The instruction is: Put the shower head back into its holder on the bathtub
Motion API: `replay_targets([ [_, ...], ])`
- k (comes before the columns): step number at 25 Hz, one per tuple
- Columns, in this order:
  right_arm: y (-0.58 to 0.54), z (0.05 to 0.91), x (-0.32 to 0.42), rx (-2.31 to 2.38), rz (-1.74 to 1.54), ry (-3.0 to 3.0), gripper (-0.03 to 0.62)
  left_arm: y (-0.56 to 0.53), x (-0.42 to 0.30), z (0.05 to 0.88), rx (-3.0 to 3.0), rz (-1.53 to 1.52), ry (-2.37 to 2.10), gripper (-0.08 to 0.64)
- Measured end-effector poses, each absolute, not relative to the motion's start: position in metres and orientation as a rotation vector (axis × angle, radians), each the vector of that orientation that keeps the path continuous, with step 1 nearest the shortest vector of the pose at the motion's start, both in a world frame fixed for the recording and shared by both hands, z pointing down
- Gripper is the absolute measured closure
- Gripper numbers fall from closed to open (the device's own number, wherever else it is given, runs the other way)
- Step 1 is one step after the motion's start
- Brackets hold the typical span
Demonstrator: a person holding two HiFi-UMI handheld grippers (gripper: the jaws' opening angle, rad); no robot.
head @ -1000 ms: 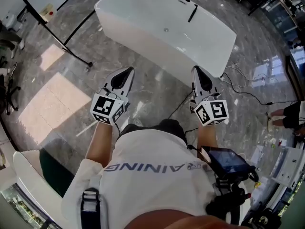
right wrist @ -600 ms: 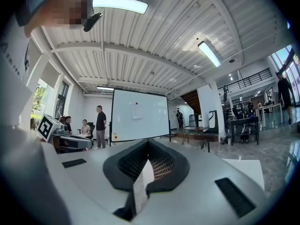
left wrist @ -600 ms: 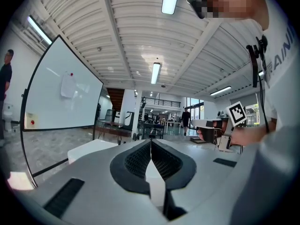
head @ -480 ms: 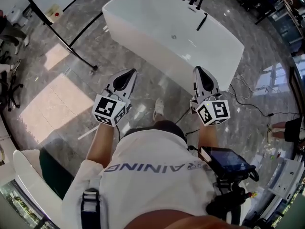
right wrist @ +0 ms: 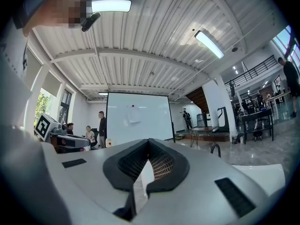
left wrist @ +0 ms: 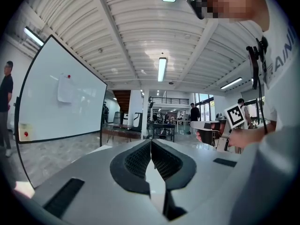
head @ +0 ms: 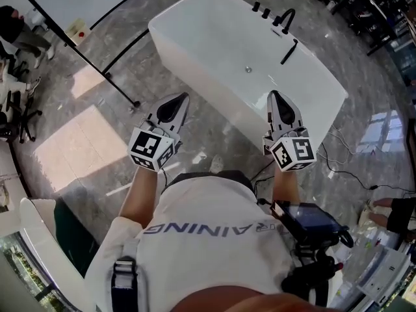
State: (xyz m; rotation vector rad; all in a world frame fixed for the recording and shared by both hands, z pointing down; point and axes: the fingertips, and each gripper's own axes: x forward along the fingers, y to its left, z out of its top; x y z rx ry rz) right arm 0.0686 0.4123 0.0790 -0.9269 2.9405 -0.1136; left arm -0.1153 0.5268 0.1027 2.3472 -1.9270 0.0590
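The white bathtub (head: pixel 195 57) stands on the marble floor ahead of me. A black shower head (head: pixel 289 51) lies slanted on its far rim, beside the black faucet (head: pixel 284 19) and knobs. My left gripper (head: pixel 177 99) is shut and empty, held over the floor short of the tub's near wall. My right gripper (head: pixel 275 96) is shut and empty too, its tip over the tub's near edge. The left gripper view shows its own shut jaws (left wrist: pixel 151 142) against the room. In the right gripper view the shut jaws (right wrist: pixel 149 142) have the faucet (right wrist: pixel 215 149) and tub rim (right wrist: pixel 262 170) beyond.
A whiteboard's black frame and legs (head: pixel 97 64) run across the floor left of the tub. Cables (head: pixel 344 168) trail on the floor at the right. A tablet rig (head: pixel 309 220) hangs at my waist. People sit and stand at the room's edges (head: pixel 16 25).
The bathtub has come nearer and shifted right and down in the head view as I walk toward it. Both grippers stay shut, held out in front as before.
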Motion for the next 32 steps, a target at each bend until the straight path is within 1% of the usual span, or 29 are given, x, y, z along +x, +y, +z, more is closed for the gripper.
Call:
replay_targets([
  [5, 0.338, 0.077, 0.07, -0.914, -0.134, 2.911, 0.583, 0.465, -0.111, 0.097, 2.345, 0.079, -1.96, 0.541],
  [9, 0.301, 0.083, 0.071, -0.928, -0.15, 2.896, 0.583, 0.424, -0.113, 0.1, 2.351, 0.101, -1.942, 0.541],
  [15, 0.234, 0.095, 0.071, -1.044, -0.171, 2.857, 0.583, 0.345, -0.125, 0.106, 2.425, 0.089, -1.866, 0.541],
  [22, 0.151, 0.088, 0.07, -1.331, -0.099, 2.776, 0.583, 0.214, -0.143, 0.114, 2.586, 0.033, -1.623, 0.541],
  [27, 0.084, 0.079, 0.088, -1.617, -0.069, 2.64, 0.583, 0.105, -0.138, 0.104, 2.741, 0.023, -1.382, 0.541],
  [32, 0.051, 0.071, 0.094, -1.787, -0.043, 2.54, 0.583, 0.033, -0.139, 0.089, 2.849, 0.032, -1.234, 0.541],
])
